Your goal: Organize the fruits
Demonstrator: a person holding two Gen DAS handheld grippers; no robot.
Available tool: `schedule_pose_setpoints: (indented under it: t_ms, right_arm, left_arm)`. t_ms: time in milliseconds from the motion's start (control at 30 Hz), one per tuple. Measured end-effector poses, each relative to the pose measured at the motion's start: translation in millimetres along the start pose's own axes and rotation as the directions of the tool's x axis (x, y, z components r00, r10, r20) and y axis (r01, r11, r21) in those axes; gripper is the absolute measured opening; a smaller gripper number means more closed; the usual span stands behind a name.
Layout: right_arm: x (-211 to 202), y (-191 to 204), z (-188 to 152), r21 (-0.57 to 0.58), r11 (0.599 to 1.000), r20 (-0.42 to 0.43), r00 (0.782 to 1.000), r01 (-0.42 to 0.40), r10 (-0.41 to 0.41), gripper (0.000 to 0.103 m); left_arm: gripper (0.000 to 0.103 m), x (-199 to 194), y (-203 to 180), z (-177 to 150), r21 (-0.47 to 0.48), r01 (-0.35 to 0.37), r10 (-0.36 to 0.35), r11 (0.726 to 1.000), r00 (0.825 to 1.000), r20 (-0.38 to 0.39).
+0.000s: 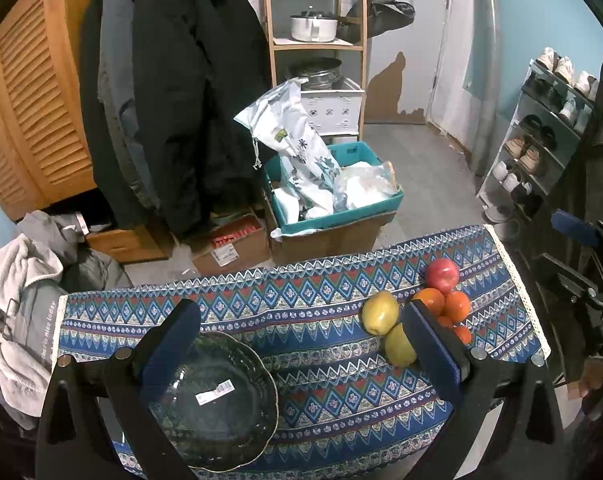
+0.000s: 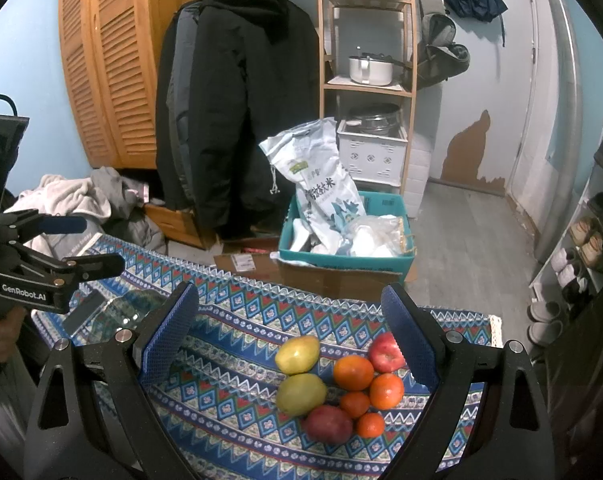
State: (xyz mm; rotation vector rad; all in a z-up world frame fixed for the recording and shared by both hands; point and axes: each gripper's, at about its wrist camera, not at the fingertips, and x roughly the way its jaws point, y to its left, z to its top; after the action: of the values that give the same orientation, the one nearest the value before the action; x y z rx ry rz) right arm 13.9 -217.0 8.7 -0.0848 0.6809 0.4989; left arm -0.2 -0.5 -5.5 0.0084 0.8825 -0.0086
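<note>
The right gripper (image 2: 289, 340) hovers wide open and empty above the fruit cluster: nearest a dark red apple (image 2: 328, 424), then the green mangoes (image 2: 301, 394) and oranges (image 2: 353, 373). A clean pick likely means taking an outer fruit first. Further left, the left gripper (image 1: 301, 344), also spread and empty, waits over the glass bowl (image 1: 221, 404).

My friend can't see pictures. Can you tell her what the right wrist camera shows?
The open right gripper hovers over a pile of fruit on a patterned tablecloth: two yellow-green fruits, two red apples and four oranges. The left gripper, also open, is at the left edge above a glass bowl.
</note>
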Motion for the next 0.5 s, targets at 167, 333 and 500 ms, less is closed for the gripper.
schedule_pose_setpoints:
  t_ms: [167,333,500]
  right_arm:
    - [0.0,-0.8,0.3,0.0,1.0,-0.001,1.0,0.0,0.0,0.091]
    - [0.0,-0.6,0.4,0.0,1.0,-0.001,1.0,-0.001,0.001,0.091]
    - [0.2,-0.1,0.7,-0.002,1.0,-0.001,1.0,-0.001,0.001,0.091]
  left_arm:
    - [0.102,1.0,-0.3,0.1,0.003,0.003,-0.003,1.0,1.0,-0.001]
    - [0.102,0.7,-1.0,-0.5,0.008,0.005,-0.005,1.0,1.0,0.002]
    - [0.102,0.8,-1.0,-0.6,0.007,0.007,-0.007,1.0,1.0,0.001]
